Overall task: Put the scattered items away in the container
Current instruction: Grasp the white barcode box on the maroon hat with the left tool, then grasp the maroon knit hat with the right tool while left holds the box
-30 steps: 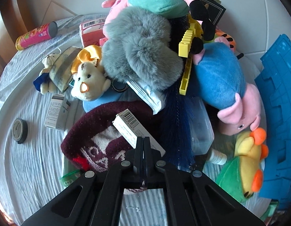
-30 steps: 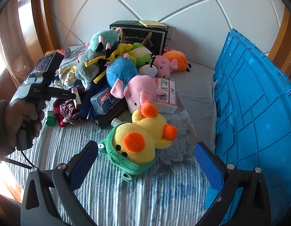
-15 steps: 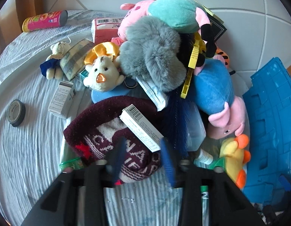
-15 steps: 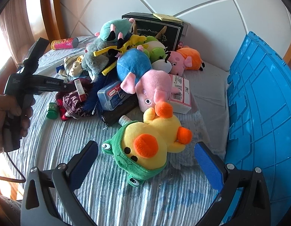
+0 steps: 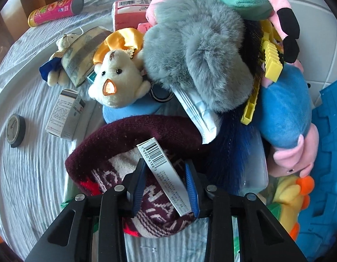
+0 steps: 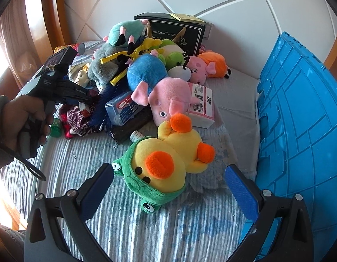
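My left gripper [image 5: 166, 163] is open, its blue pads on either side of a long white barcoded box [image 5: 163, 172] that lies on a maroon knit hat [image 5: 133, 150]. The pads do not visibly press the box. My right gripper [image 6: 170, 174] is wide open and empty, its pads either side of a yellow duck plush in a green hood [image 6: 166, 163] on the bed. The blue crate [image 6: 299, 118] stands at the right. A pile of toys lies behind: a blue and pink pig plush [image 6: 155, 87], a grey furry plush [image 5: 196, 63].
A small white bear [image 5: 116, 83], a white carton [image 5: 63, 113], a round black tin [image 5: 14, 128] and a pink tube can [image 5: 57, 11] lie at left. A black gift box [image 6: 170, 30] and an orange pig plush [image 6: 210, 65] lie by the headboard. The left hand-held gripper [image 6: 52, 89] shows at left.
My left gripper has opened from shut and moved forward and down, so its pads now flank the barcoded box. My right gripper has moved a little closer to the duck plush.
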The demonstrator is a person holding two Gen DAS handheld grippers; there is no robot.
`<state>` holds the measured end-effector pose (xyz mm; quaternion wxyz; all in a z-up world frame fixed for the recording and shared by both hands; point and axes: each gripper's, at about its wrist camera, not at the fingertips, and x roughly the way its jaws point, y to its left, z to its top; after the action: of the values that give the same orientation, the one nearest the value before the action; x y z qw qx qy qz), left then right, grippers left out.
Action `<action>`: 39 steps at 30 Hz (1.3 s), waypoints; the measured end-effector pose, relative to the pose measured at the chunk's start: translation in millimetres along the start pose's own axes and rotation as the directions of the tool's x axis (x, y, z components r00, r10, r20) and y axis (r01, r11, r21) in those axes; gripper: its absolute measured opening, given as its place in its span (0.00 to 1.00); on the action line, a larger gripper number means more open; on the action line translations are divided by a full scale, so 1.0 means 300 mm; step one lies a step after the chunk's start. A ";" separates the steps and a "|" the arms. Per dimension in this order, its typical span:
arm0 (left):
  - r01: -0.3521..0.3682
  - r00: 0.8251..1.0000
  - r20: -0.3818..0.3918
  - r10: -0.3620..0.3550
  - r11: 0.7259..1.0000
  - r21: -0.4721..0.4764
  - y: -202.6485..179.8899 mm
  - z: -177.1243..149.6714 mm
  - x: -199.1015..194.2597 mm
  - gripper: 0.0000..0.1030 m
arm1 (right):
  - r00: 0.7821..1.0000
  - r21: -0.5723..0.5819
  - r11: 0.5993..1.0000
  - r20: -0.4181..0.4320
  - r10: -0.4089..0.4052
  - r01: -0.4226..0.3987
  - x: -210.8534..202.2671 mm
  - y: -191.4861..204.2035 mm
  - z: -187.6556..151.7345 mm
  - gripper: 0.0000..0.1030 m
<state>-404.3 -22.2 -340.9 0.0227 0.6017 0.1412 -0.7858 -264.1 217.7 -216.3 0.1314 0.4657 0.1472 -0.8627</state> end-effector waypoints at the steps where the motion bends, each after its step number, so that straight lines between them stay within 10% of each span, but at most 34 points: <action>1: -0.001 1.000 0.005 0.001 1.000 0.002 0.003 -0.003 -0.007 0.25 | 1.000 0.002 1.000 0.000 0.001 -0.001 0.002 -0.001 0.000 1.00; 19: 0.060 0.993 0.102 -0.064 0.997 0.040 0.067 -0.136 -0.220 0.17 | 0.998 -0.044 0.999 -0.064 -0.006 0.004 0.160 0.041 -0.048 1.00; 39: -0.021 0.970 0.241 0.038 0.997 -0.073 0.405 -0.256 -0.444 0.17 | 0.941 -0.475 0.843 0.082 0.328 -0.253 0.372 0.675 0.170 1.00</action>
<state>-270.5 -137.3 -255.8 0.0725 0.5024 0.1557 -0.8474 -288.6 1.8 -310.3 0.3780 0.3678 0.2627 -0.8080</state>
